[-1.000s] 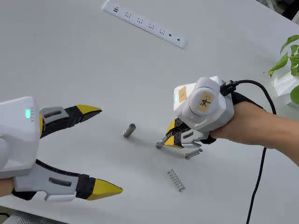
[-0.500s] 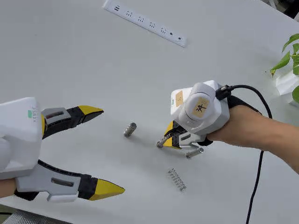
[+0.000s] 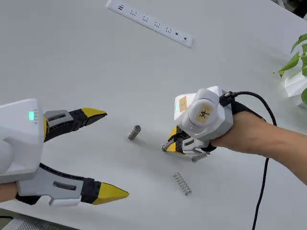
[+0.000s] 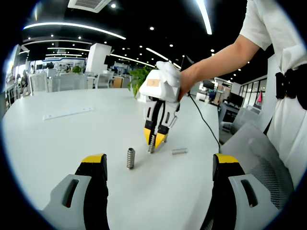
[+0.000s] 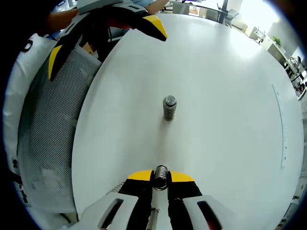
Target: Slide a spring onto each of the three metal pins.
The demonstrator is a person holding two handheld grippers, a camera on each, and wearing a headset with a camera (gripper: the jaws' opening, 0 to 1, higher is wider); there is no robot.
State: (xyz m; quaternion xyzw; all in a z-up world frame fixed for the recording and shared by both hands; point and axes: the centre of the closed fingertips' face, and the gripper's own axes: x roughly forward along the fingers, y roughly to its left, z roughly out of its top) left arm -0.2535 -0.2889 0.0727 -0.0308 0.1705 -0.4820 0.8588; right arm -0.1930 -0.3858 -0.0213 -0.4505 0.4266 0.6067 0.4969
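Observation:
My right gripper (image 3: 171, 144) is shut on a metal pin that carries a spring (image 3: 166, 145), its tip low over the white table (image 3: 96, 62). The same pin's round head (image 5: 161, 176) sits between the closed yellow tips. Left of it, a second pin with a spring on it (image 3: 134, 132) stands alone; it is upright (image 4: 130, 157) and ahead of the right gripper (image 5: 169, 108). A bare pin (image 3: 199, 155) lies partly under the right gripper. A loose spring (image 3: 182, 183) lies nearer me. My left gripper (image 3: 105, 153) hovers open at the left, holding nothing.
A white power strip (image 3: 153, 24) lies at the far side of the table. Green plant leaves (image 3: 300, 52) sit at the right edge. The right gripper's black cable (image 3: 263, 182) trails toward me. A mesh chair (image 5: 48, 120) stands beside the table edge.
The right hand has shifted and tilted slightly, still holding its pin over the same spot. The left gripper and the other parts have stayed put.

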